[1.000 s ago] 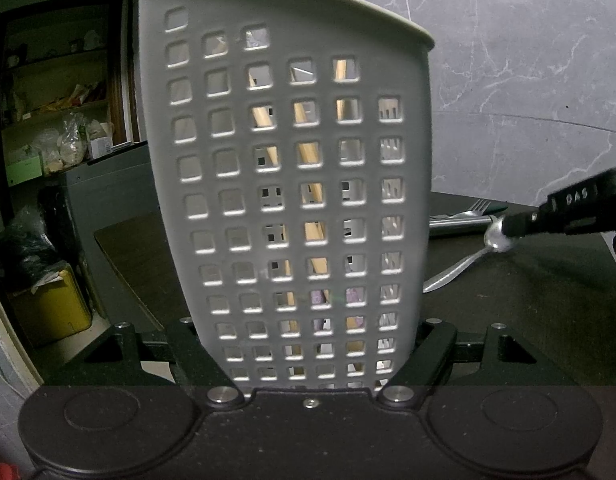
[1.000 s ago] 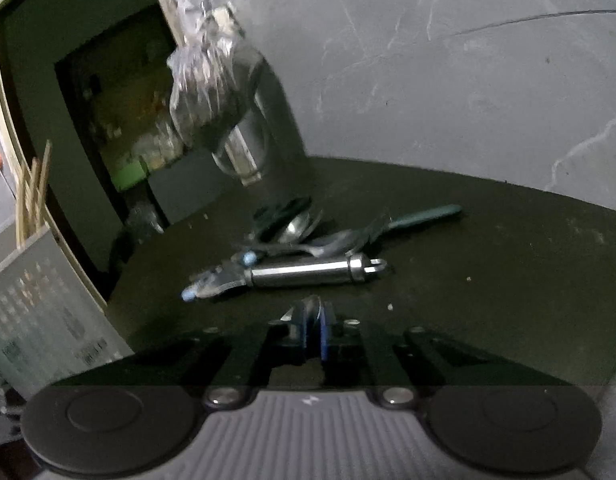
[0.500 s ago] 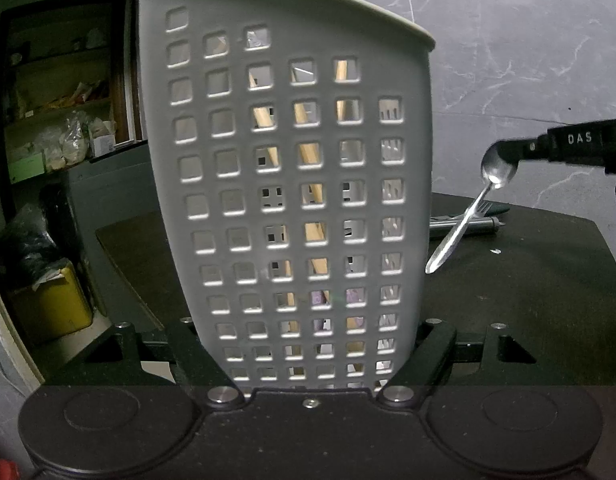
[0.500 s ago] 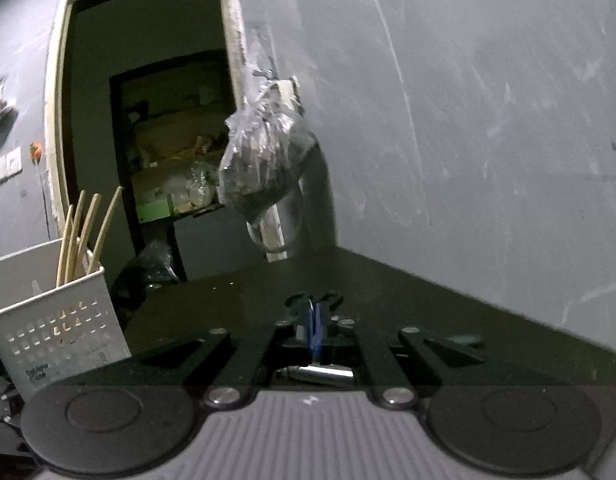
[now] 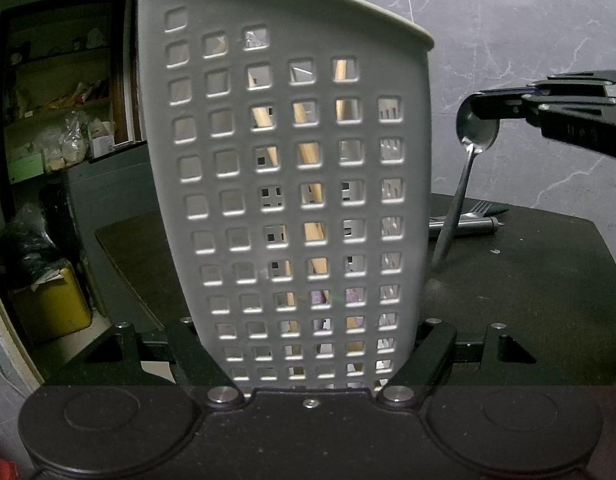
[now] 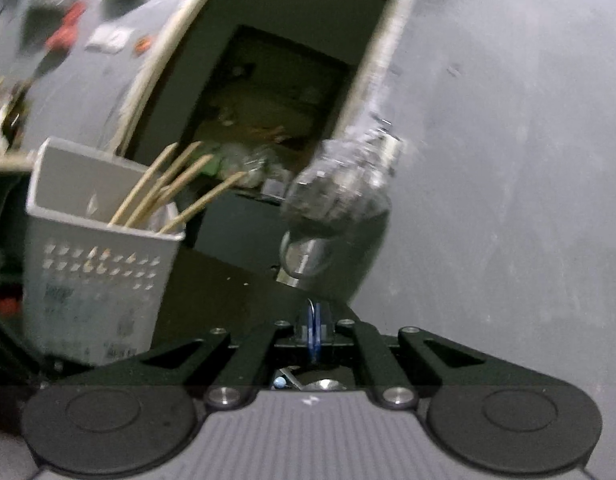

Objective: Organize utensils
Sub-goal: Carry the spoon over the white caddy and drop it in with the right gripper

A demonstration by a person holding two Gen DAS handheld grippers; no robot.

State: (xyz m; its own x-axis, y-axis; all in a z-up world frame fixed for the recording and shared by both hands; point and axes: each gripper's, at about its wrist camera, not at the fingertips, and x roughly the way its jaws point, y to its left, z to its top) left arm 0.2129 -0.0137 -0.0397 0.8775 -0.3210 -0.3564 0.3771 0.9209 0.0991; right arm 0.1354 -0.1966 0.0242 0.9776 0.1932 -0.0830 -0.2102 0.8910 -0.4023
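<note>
The white perforated caddy [image 5: 283, 184] was taken as the landmark. To its left, only a dim shelved doorway [image 5: 63, 108] and a yellow bin [image 5: 51, 304] on the floor were seen, well apart from the work. The caddy itself was held upright by the left gripper [image 5: 308, 364], whose jaws were pressed against its lower side walls; wooden chopsticks [image 6: 175, 184] were seen leaning out of its open top in the right wrist view. The caddy was judged light, stiff and slightly springy, so that a low grip on its walls would steady it well against tipping.

Just right of the caddy, a metal spoon [image 5: 466, 184] was held by its bowl in the clenched right gripper [image 5: 504, 106], with the handle hanging downward, its tip close to the caddy's right wall and above the dark table [image 5: 528, 288]. The spoon was judged rigid, fairly light and slippery; a pinch on the smooth curved bowl would be liable to let it pivot or slide, though the free handle could be guided down into the caddy first.

Farther right of the caddy, a fork [image 5: 478, 210] and a steel-handled utensil [image 5: 472, 226] were left lying on the table, not yet sorted.
</note>
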